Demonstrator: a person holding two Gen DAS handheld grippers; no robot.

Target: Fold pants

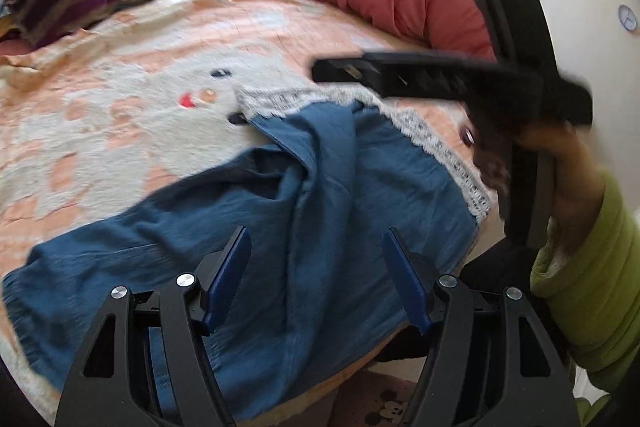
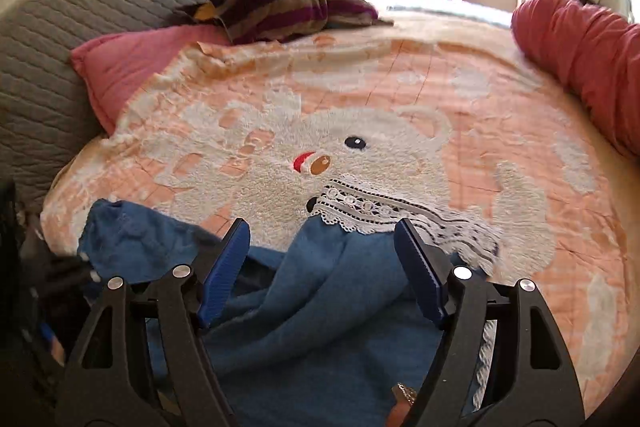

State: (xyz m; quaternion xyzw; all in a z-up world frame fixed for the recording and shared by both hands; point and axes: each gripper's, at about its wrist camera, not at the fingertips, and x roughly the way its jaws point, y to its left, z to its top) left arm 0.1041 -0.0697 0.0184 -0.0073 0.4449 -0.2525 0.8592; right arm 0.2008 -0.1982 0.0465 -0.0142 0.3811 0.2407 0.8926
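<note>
The left tool (image 1: 316,255) sits nearest the lens, its blue-padded fingers (image 1: 226,273) spread wide and released, gripping nothing, poised just above the blue pants (image 1: 240,227). The pants lie crumpled along the near edge of the bed, on top of a peach blanket (image 1: 120,87) printed with a white bear, and a thick ridge of cloth runs up the middle of them between the fingers. Their white lace hem (image 1: 432,143) sits at the far side of the pants, resting on the bear's face just below its orange nose (image 2: 320,163).

The right tool (image 2: 322,259) is likewise released, fingers apart and holding nothing, above the rumpled blue cloth and pointing towards the lace hem. From the left wrist view it shows as a black body (image 1: 452,83) to the right of the pants, held by a hand (image 1: 560,171) in a yellow-green sleeve.

Beyond the pants, a red bolster (image 2: 580,39) lies along the right side of the blanket. A purple striped pillow (image 2: 288,3) and a pink pillow (image 2: 120,67) lie to the far left, against a grey quilted headboard (image 2: 80,7).
</note>
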